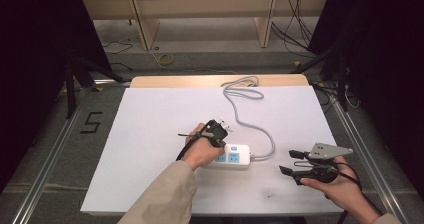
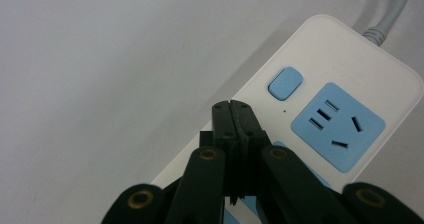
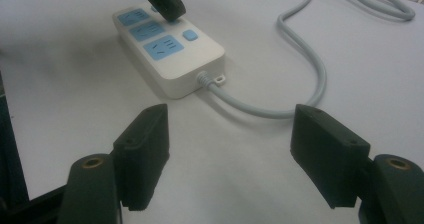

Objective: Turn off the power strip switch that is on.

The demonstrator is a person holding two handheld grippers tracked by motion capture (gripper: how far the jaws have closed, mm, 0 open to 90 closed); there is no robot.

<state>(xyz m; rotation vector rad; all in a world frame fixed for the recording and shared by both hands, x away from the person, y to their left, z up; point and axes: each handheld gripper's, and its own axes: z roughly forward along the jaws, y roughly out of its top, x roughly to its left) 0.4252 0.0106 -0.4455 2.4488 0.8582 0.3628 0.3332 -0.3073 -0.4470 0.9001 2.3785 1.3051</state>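
Observation:
A white power strip (image 1: 235, 157) with blue sockets lies on the white board (image 1: 150, 134), right of centre near the front. Its grey cable (image 1: 239, 115) runs to the back edge and coils there. My left gripper (image 1: 220, 140) is shut with nothing between its jaws, and its tips (image 2: 233, 107) rest at the strip's (image 2: 350, 74) edge, just left of the blue button (image 2: 285, 83). A blue socket (image 2: 338, 127) lies right of the tips. My right gripper (image 1: 291, 162) stands open to the right of the strip, and its fingers (image 3: 142, 151) point at the strip's (image 3: 170, 59) cable end.
The cable (image 3: 310, 64) curves across the board between my right gripper and the strip. Beyond the table's back edge are wooden shelving legs (image 1: 145, 24) and loose wires on the floor. Metal rails (image 1: 50, 159) run along both sides of the table.

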